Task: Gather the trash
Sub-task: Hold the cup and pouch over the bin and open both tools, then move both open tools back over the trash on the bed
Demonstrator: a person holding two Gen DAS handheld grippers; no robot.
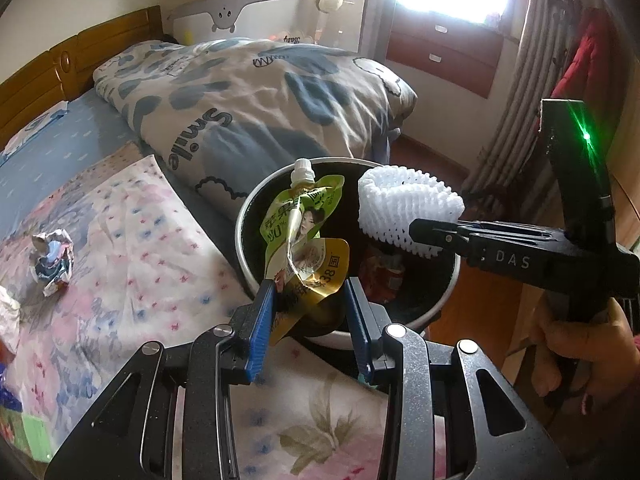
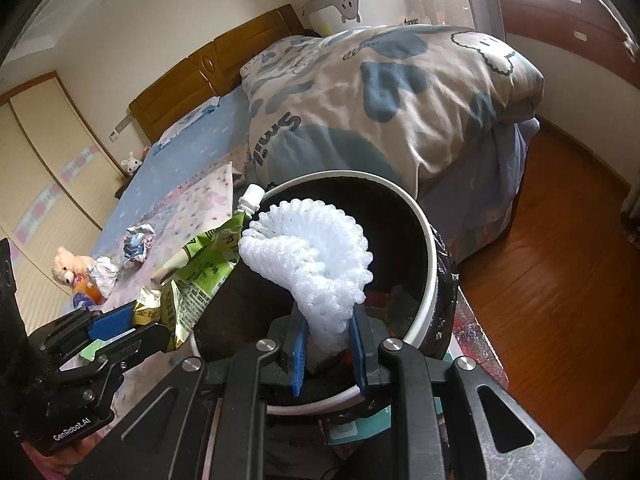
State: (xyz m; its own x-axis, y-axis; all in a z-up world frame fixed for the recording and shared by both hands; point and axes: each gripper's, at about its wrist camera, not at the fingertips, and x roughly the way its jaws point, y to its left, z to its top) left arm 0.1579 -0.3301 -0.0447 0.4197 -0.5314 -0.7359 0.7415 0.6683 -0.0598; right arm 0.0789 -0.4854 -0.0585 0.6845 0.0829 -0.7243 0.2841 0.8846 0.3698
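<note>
Bedroom, at the side of a bed (image 1: 60, 152); a round white-rimmed bin (image 1: 424, 316) lined with a black bag is seen at the bed's edge, above a wooden floor (image 2: 560, 264).

Left gripper (image 1: 308, 304): clenched on a crumpled green-and-gold drink pouch (image 1: 304, 232). The pouch is gripped by its lower end between the blue pads, its white capped spout uppermost, and is held over the near-left part of the bin's rim. In the right wrist view the same pouch (image 2: 204, 276) is seen leaning across the bin's left rim (image 2: 428, 272).

Right gripper (image 2: 328, 344): closed on a white foam fruit net (image 2: 316, 264). The net's narrow end is pinched between the pads; its wider, flared end stands up over the bin's mouth. From the left wrist view the net (image 1: 404, 208) is seen held by the right gripper (image 1: 416, 236) above the far-right side of the bin. A hand (image 1: 576, 348) is seen on that gripper's handle.

Inside the bin, something red is visible at the bottom; it cannot be identified.

Left on the bed: a ball of crumpled foil-like paper (image 1: 54, 256) on a flowered pink cloth (image 1: 132, 248), well apart from the bin. A folded quilt (image 1: 248, 96) with blue print lies beyond. In the right wrist view a small plush toy (image 2: 70, 270) and a white crumpled wad (image 2: 106, 274) are seen farther along the bed.
</note>
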